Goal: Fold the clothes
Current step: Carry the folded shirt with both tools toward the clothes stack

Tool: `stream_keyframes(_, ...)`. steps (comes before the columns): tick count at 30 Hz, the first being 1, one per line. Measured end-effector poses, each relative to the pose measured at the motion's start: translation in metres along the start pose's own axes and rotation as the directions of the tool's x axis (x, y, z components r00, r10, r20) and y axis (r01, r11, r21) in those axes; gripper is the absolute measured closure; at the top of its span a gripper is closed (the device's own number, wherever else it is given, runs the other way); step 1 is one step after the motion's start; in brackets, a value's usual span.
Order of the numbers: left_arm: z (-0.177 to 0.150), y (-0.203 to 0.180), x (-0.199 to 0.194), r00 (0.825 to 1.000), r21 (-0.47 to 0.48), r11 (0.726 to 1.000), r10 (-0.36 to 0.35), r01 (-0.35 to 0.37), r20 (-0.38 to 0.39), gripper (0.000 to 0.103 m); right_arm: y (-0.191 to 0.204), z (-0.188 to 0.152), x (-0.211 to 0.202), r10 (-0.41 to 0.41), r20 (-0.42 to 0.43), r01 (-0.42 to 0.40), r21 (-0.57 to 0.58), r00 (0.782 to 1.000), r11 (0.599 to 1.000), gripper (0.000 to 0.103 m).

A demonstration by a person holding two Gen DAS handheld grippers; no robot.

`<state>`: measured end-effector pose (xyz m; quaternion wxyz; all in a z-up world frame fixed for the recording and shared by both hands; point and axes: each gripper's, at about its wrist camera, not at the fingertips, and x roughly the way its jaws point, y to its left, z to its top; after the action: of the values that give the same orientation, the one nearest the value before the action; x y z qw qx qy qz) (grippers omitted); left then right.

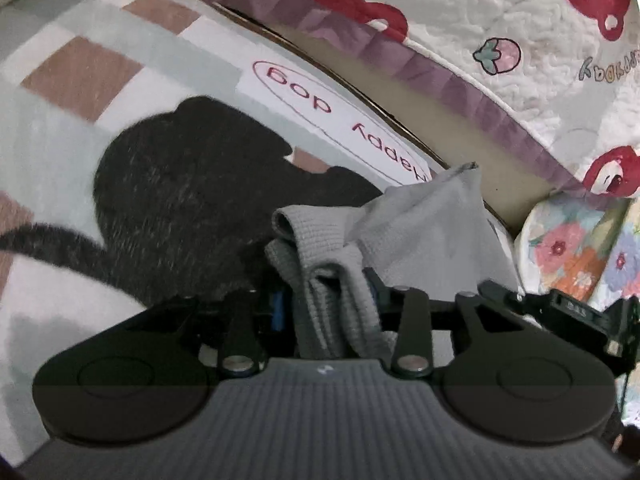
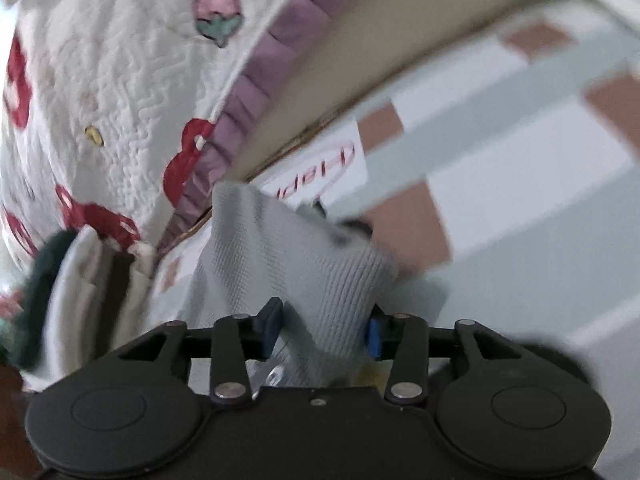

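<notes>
Two grippers hold one grey cloth (image 1: 420,224) above the checked blanket (image 1: 80,80), near the purple frill (image 1: 440,80) of the quilt. Left gripper (image 1: 332,312) is clenched on a bunched ribbed edge; right gripper (image 2: 320,332) grasps another part of the same cloth. Judging from this, the fold goes well if both keep the edge taut and level, then lay it flat on the blanket away from the frill.
</notes>
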<state>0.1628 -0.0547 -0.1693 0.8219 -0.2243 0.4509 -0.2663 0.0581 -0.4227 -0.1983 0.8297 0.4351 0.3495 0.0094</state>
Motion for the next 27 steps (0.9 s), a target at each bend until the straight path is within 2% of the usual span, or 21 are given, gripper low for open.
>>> stream_keyframes(1, -0.001, -0.003, 0.001, 1.0, 0.012, 1.0, 0.009, -0.01, 0.006, 0.067, -0.006, -0.007, -0.003, 0.022, 0.009, -0.022, 0.073, 1.0, 0.997, 0.045)
stream_keyframes(2, -0.002, -0.006, 0.002, 1.0, 0.029, 1.0, 0.008, -0.009, 0.014, 0.068, -0.009, -0.013, -0.004, 0.035, 0.023, -0.038, 0.119, 0.999, 0.992, 0.043)
stream_keyframes(5, -0.002, -0.01, 0.007, 0.999, 0.068, 0.997, -0.022, 0.019, 0.044, 0.079, -0.004, -0.015, -0.003, 0.032, 0.049, -0.037, 0.093, 0.998, 0.995, 0.045)
stream_keyframes(6, -0.001, -0.014, 0.006, 0.998, 0.1, 0.995, -0.013, 0.007, 0.053, 0.08, 0.0, -0.013, -0.004, 0.036, 0.056, -0.04, 0.068, 0.998, 0.997, 0.047)
stream_keyframes(7, -0.001, -0.025, 0.002, 0.997, 0.171, 0.985, 0.019, -0.031, 0.075, 0.081, 0.005, -0.012, -0.004, 0.04, 0.063, -0.043, 0.043, 0.997, 0.998, 0.07)
stream_keyframes(8, -0.002, -0.039, -0.004, 0.993, 0.258, 0.963, 0.053, -0.079, 0.105, 0.081, 0.01, -0.011, -0.005, 0.044, 0.069, -0.046, 0.018, 0.997, 0.999, 0.078)
stream_keyframes(11, -0.005, -0.069, -0.025, 0.978, 0.397, 0.906, 0.067, -0.143, 0.2, 0.081, 0.024, -0.006, -0.007, 0.058, 0.089, -0.053, -0.058, 0.994, 0.997, 0.079)
stream_keyframes(14, 0.0, -0.08, -0.043, 0.972, 0.409, 0.901, 0.051, -0.144, 0.23, 0.081, 0.043, -0.005, -0.02, 0.095, 0.106, -0.083, -0.118, 0.99, 0.99, 0.079)
stream_keyframes(19, 0.002, -0.098, -0.082, 0.949, 0.444, 0.877, 0.04, -0.183, 0.312, 0.081, 0.078, -0.002, -0.045, 0.165, 0.129, -0.135, -0.213, 0.978, 0.968, 0.08)
stream_keyframes(23, -0.006, -0.101, -0.127, 0.93, 0.412, 0.884, 0.061, -0.218, 0.363, 0.081, 0.107, -0.007, -0.062, 0.212, 0.106, -0.174, -0.291, 0.971, 0.941, 0.08)
stream_keyframes(27, -0.017, -0.095, -0.18, 0.899, 0.342, 0.902, 0.102, -0.265, 0.427, 0.081, 0.151, -0.018, -0.077, 0.282, 0.026, -0.249, -0.402, 0.959, 0.881, 0.08)
